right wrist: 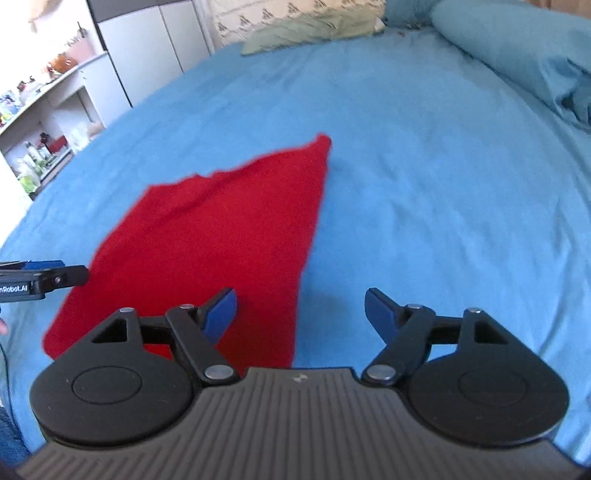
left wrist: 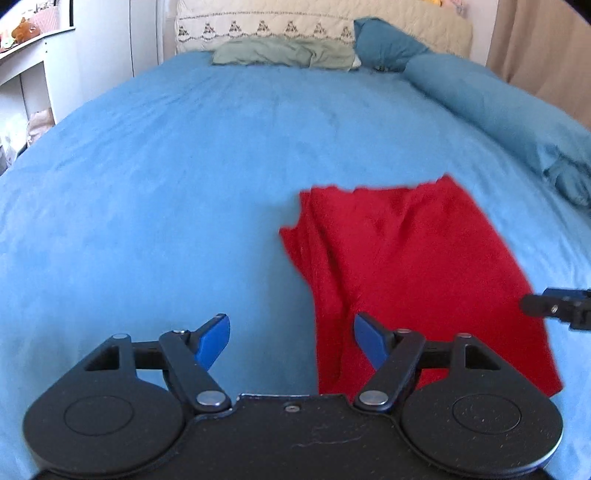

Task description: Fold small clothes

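My left gripper [left wrist: 291, 341] nearest: black linkage, blue pads spread wide, holding nothing, over bare sheet beside cloth's left edge. My right gripper [right wrist: 301, 314] likewise agape, empty, straddling cloth's right edge. Red garment [left wrist: 406, 266] between them: soft knit, roughly rectangular, lengthwise creases, lying flat on blue bedsheet [left wrist: 166, 184], smooth suede-like nap. Beyond: teal bolster [left wrist: 491, 107], cylindrical; crumpled sage-green cloth [left wrist: 284, 53]; quilted cream pillow [left wrist: 266, 26].
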The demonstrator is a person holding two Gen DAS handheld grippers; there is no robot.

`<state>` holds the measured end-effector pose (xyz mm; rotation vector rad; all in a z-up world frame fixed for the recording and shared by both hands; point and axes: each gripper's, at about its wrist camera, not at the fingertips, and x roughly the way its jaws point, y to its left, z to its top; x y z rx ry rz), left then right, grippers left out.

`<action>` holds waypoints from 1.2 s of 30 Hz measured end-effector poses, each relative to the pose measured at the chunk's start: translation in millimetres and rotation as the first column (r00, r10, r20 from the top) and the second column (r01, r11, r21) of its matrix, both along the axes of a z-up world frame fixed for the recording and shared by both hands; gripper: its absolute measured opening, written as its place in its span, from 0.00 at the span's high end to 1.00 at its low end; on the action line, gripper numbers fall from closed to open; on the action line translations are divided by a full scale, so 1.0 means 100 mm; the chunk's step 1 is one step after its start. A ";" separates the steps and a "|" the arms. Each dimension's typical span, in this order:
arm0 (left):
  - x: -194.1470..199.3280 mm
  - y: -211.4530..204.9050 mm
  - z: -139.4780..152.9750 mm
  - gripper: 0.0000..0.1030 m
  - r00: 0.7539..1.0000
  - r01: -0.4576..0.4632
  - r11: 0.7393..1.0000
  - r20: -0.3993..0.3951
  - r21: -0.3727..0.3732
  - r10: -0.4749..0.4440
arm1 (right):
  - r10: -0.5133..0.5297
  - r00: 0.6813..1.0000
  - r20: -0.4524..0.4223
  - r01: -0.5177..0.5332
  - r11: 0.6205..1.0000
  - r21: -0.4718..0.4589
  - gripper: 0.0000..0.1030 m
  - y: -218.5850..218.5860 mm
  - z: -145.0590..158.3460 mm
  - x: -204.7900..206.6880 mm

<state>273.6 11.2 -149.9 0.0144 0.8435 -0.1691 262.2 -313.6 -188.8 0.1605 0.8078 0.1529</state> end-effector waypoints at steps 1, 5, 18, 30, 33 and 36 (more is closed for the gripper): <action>0.03 -0.01 -0.06 0.23 1.000 -0.002 1.000 -0.017 0.007 0.002 | -0.005 1.000 -0.003 0.005 1.000 0.002 0.11 0.01 -0.03 0.02; 0.07 0.05 -0.08 0.23 0.998 -0.036 0.999 -0.052 -0.028 0.035 | -0.017 1.000 0.015 0.017 1.000 0.008 0.11 0.02 -0.01 -0.01; -0.75 -0.10 1.48 0.00 0.977 -0.014 0.999 0.212 0.044 0.004 | -0.005 0.976 0.218 0.016 0.999 -0.050 0.00 0.21 1.44 -0.94; -1.92 -0.16 1.81 0.00 0.969 -0.083 0.994 0.238 0.071 0.064 | -0.124 0.980 0.155 0.150 0.974 -0.167 0.00 0.54 2.03 -2.07; -2.11 -0.12 1.73 0.00 0.976 -0.068 0.996 0.209 0.048 0.057 | -0.136 0.984 0.117 0.154 0.975 -0.159 0.00 0.57 1.96 -2.26; -2.25 -0.09 1.67 0.00 0.978 -0.076 0.995 0.200 0.072 0.060 | -0.143 0.985 0.095 0.157 0.975 -0.157 0.00 0.62 1.88 -2.43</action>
